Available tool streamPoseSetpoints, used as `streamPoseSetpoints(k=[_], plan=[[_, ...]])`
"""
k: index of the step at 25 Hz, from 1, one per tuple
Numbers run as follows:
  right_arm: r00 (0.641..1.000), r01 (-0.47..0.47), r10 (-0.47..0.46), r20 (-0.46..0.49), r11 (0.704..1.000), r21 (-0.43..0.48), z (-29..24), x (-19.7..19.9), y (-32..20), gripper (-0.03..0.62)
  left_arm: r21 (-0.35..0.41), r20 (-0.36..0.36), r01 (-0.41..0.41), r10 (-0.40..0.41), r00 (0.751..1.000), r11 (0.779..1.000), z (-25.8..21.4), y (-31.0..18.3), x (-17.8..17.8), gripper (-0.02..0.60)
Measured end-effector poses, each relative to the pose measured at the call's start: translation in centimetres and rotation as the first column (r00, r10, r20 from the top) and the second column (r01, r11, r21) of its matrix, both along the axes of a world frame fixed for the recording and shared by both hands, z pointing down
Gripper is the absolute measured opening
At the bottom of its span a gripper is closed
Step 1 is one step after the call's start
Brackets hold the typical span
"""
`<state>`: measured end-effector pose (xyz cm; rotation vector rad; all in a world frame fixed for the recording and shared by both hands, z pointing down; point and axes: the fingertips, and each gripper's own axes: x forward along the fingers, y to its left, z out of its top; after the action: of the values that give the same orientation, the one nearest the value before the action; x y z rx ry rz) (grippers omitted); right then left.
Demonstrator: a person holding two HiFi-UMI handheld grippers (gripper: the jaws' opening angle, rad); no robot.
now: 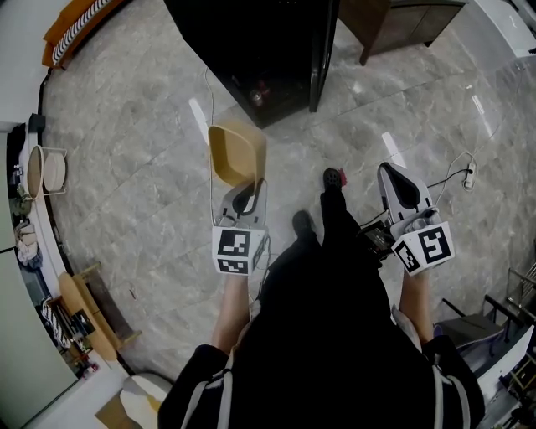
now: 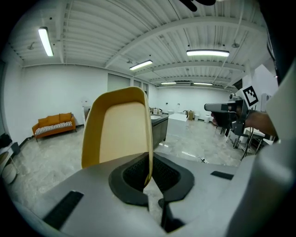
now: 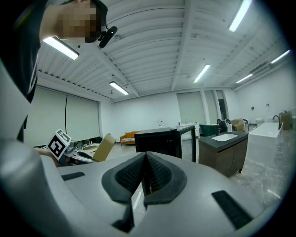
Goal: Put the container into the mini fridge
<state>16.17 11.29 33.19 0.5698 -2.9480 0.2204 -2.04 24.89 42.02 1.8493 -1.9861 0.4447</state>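
A tan, open-topped container (image 1: 237,155) hangs tilted over the marble floor, with my left gripper (image 1: 254,183) shut on its side wall. In the left gripper view the container (image 2: 118,132) rises from the pads (image 2: 134,173), and its rim is pinched between them. The black mini fridge (image 1: 251,42) stands ahead with its door (image 1: 322,50) swung open. My right gripper (image 1: 392,171) is held to the right, shut and empty. In the right gripper view its jaws (image 3: 144,173) point at the fridge (image 3: 157,141), and the container (image 3: 104,147) shows at the left.
A dark wooden cabinet (image 1: 402,21) stands right of the fridge. An orange sofa (image 1: 75,21) is at the far left, and shelving (image 1: 42,172) lines the left wall. A power strip (image 1: 469,176) with its cable lies on the floor at the right. The person's shoe (image 1: 333,178) is between the grippers.
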Motion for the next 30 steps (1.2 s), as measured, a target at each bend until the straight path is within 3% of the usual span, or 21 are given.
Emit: streamPoseSetpoints(k=[17, 30], plan=[[0.984, 0.172, -0.172, 0.04, 0.985, 0.015, -1.2, -5.5, -15.7, 0.018, -0.01, 0.04, 0.097, -0.096, 0.995, 0.995, -3.0, -14.3, -2.0, 0.037], [0.927, 0.375, -0.371, 0.059, 0.925, -0.065, 1.2, -9.7, -17.9, 0.018, -0.077, 0.026, 0.146, -0.144, 0.989, 0.986, -1.3, -18.2, -0.7, 0.037]])
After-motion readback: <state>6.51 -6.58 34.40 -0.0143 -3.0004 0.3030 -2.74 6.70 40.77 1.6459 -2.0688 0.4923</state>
